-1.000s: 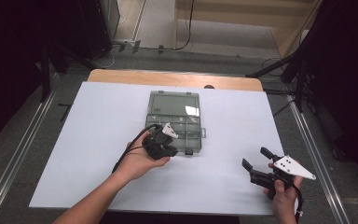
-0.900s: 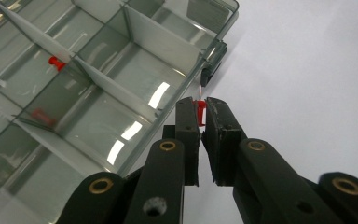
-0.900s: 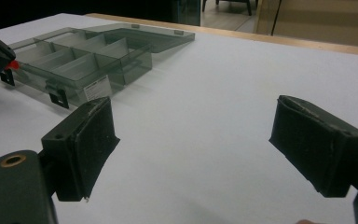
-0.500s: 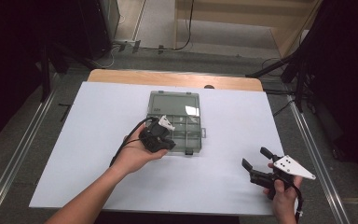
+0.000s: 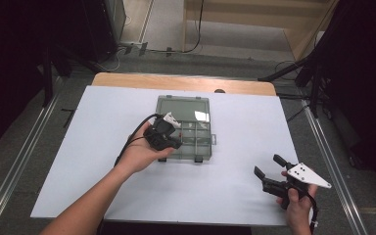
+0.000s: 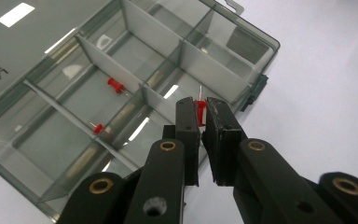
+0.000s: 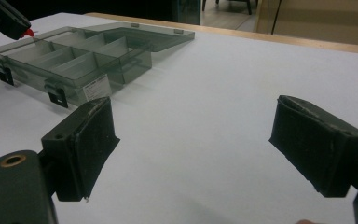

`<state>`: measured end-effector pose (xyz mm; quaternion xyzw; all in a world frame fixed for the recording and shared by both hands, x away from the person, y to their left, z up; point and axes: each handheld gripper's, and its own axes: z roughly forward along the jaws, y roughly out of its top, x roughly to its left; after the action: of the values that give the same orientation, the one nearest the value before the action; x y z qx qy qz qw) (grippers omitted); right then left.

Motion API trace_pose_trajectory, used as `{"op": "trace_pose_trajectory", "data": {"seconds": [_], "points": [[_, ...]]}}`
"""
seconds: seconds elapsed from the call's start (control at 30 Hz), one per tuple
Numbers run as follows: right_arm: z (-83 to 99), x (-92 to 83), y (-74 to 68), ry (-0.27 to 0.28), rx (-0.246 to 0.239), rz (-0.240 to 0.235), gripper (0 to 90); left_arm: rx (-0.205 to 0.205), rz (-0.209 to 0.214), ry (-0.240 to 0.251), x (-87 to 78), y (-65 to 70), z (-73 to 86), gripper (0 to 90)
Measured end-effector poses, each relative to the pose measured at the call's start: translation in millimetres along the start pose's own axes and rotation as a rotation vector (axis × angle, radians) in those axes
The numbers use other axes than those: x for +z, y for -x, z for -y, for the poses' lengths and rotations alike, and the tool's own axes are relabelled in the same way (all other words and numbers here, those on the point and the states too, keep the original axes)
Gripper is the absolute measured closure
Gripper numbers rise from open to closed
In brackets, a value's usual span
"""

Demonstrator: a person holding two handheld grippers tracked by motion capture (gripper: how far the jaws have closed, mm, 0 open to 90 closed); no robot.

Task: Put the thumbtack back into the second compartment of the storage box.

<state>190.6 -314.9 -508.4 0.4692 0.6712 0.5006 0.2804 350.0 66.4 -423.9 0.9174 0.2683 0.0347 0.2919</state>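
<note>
We've got a white-topped table (image 5: 103,147) with a smoky clear compartment box (image 5: 186,128) near its middle, lid folded open toward the far side. Box is light, rigid plastic with thin dividers; it'll likely slide on the smooth sheet if bumped.

Left gripper (image 6: 200,116) hangs over the near compartments, jaws nearly closed and pinching a red push pin (image 6: 200,112) by its plastic head, metal point sticking up past the pad tips. Two more red pins (image 6: 115,85) lie in compartments on the far side of a divider, apart from each other.

Right gripper (image 5: 270,171) sits well apart near the table's front right corner, jaws spread wide, nothing between them.

Handling, our read: the pin is tiny, near weightless, hard and slick, so it can twist or pop out of the pads. Best hold is across the waisted plastic head, as now. Avoid the shaft: too thin and it'll pivot. Keep squeeze steady until it's low inside a cell.
</note>
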Motion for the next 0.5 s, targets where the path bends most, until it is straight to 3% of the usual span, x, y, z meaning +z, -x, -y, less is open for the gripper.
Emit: {"op": "trace_pose_trajectory", "data": {"seconds": [0.33, 0.5], "points": [[0.0, 0.4, -0.5, -0.001, -0.001, 0.001, 14.2, -0.031, 0.015, 0.0, 1.3, -14.5, -5.2, 83.8], [0.1, -0.1, -0.1, 0.0, -0.002, 0.0, 14.3, -0.034, -0.004, -0.003, 2.8, -21.3, -8.6, 83.7]]}}
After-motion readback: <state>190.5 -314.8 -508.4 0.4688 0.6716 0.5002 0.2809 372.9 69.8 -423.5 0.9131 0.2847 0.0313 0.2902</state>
